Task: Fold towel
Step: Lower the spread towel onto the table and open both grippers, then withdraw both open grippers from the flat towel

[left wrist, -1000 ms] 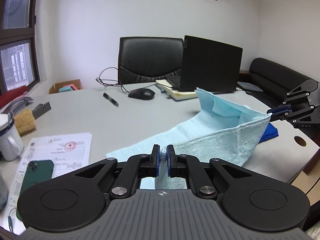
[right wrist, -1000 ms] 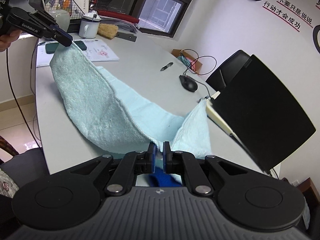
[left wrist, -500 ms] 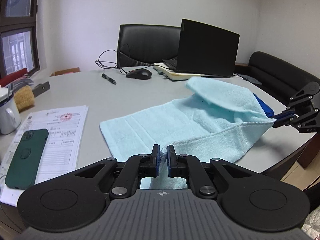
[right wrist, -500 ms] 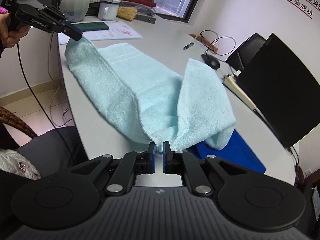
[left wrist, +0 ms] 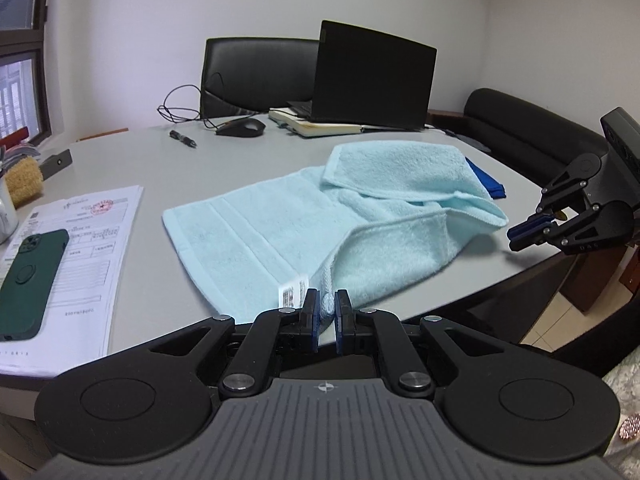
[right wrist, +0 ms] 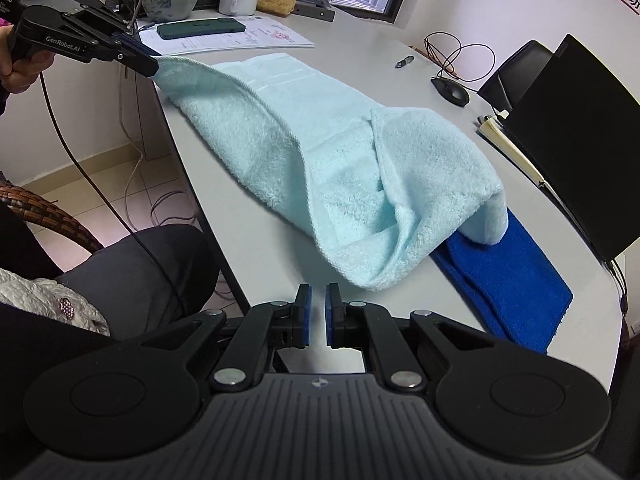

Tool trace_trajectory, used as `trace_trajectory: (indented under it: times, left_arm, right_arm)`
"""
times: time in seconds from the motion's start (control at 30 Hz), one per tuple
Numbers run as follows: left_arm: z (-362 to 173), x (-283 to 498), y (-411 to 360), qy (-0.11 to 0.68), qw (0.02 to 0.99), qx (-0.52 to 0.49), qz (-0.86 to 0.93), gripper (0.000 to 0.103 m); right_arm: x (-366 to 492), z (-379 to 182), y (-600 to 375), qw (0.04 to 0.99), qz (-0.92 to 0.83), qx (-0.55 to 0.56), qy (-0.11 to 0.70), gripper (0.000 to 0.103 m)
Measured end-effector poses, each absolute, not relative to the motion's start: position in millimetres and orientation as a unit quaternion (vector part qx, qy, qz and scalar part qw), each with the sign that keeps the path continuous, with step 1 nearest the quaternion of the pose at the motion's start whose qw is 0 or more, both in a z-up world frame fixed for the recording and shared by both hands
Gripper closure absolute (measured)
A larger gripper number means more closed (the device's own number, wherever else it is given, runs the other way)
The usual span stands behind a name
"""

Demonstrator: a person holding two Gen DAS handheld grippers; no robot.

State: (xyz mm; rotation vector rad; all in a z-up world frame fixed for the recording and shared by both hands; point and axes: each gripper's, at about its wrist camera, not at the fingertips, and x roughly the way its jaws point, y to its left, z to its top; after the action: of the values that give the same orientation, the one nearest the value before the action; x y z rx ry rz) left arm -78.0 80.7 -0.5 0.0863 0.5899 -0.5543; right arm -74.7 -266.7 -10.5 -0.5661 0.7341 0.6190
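- Left wrist view: left hand-held gripper (left wrist: 327, 307) is clenched on a corner of the light-blue towel (left wrist: 256, 228), its white label just left of the pads. The towel spreads ahead of this gripper on the grey bench (left wrist: 132, 280); its far-right part is doubled over in a loose hump. The right hand-held gripper (left wrist: 532, 232) sits off to the right, just beyond the towel's edge and clear of it.
- Right wrist view: right hand-held gripper (right wrist: 317, 309) has its pads close together with no cloth between them; the towel's (right wrist: 360, 168) near corner lies just ahead. A dark blue cloth (right wrist: 508, 276) lies ahead to the right, partly under the towel.
- Step, as judged: first fold laid unevenly, with only the left corner held.
- Next move likely calls for re-gripping the freed corner and aligning the edges.
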Motion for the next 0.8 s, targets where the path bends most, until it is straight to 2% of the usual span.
trace_trajectory:
  times: [0.2,0.3,0.4,0.53,0.6,0.67,0.8]
  left_arm:
    - [-5.2,-93.8,96.2,0.296,0.915,0.019,-0.273,0.093]
    - [-2.0,-100.1,104.7,0.296,0.915,0.000,-0.276,0.083]
    - [4.2,-104.3,112.1,0.285,0.916,-0.015,-0.280,0.064]
    - [15.8,-107.3,117.8,0.263,0.919,-0.025,-0.291,0.060]
    - [19.0,-105.7,116.9,0.260,0.921,-0.020,-0.290,0.058]
    - [20.1,-99.3,112.7,0.262,0.921,-0.012,-0.287,0.058]
    - [16.4,-81.7,104.4,0.277,0.918,-0.003,-0.284,0.058]
  right_arm:
    - [-78.6,-7.6,-269.2,0.851,0.297,-0.268,0.341,0.095]
    - [-80.0,-3.4,-270.7,0.852,0.302,-0.265,0.335,0.094]
    - [-80.8,1.7,-271.9,0.853,0.308,-0.263,0.330,0.093]
    - [-80.3,10.3,-273.5,0.857,0.307,-0.264,0.319,0.089]
    - [-79.2,14.0,-274.2,0.860,0.305,-0.264,0.314,0.080]
    - [-76.9,16.9,-274.1,0.862,0.302,-0.265,0.308,0.076]
    - [-69.3,19.9,-272.1,0.865,0.297,-0.267,0.303,0.075]
